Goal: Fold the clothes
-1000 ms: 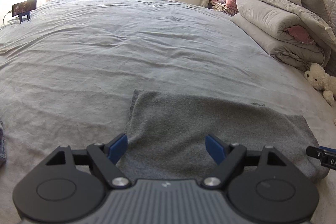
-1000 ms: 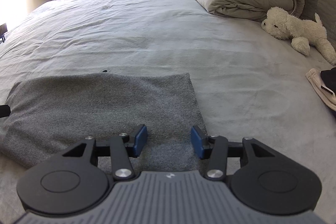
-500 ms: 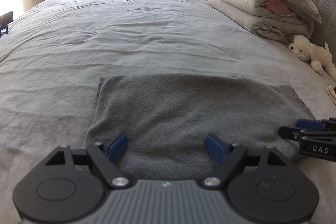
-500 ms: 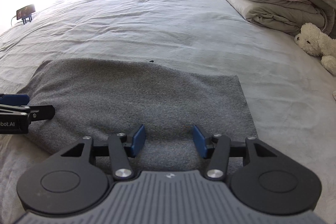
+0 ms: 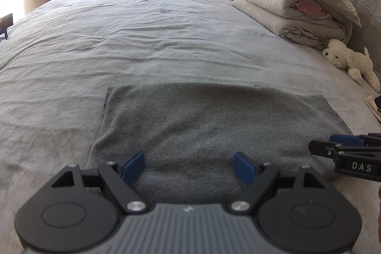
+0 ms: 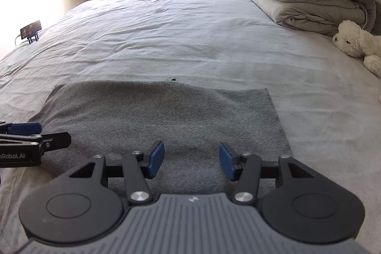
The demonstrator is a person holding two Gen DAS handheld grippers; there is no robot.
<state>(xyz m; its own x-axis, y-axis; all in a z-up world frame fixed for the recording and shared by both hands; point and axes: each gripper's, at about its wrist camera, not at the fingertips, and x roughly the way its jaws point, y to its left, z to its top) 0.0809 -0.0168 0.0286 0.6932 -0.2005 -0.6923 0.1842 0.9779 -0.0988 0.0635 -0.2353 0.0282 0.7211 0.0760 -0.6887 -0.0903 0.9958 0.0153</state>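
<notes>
A dark grey folded garment [image 5: 209, 125] lies flat as a rectangle on the grey bed sheet [image 5: 142, 40]; it also shows in the right wrist view [image 6: 162, 118]. My left gripper [image 5: 189, 167] is open and empty above the garment's near edge, toward its left half. My right gripper [image 6: 191, 163] is open and empty above the near edge, toward the right half. Each gripper shows at the side of the other's view: the right one [image 5: 333, 147], the left one [image 6: 47, 137].
A folded grey duvet stack [image 5: 293, 6] and a white plush dog [image 5: 350, 61] lie at the right of the bed. A phone on a stand [image 6: 31, 30] sits at the far left edge. Curtains and a window wall stand behind.
Both grippers have swung toward the garment's middle and closer together, so each has come into the other's view. Both stay open; the garment has not moved.
</notes>
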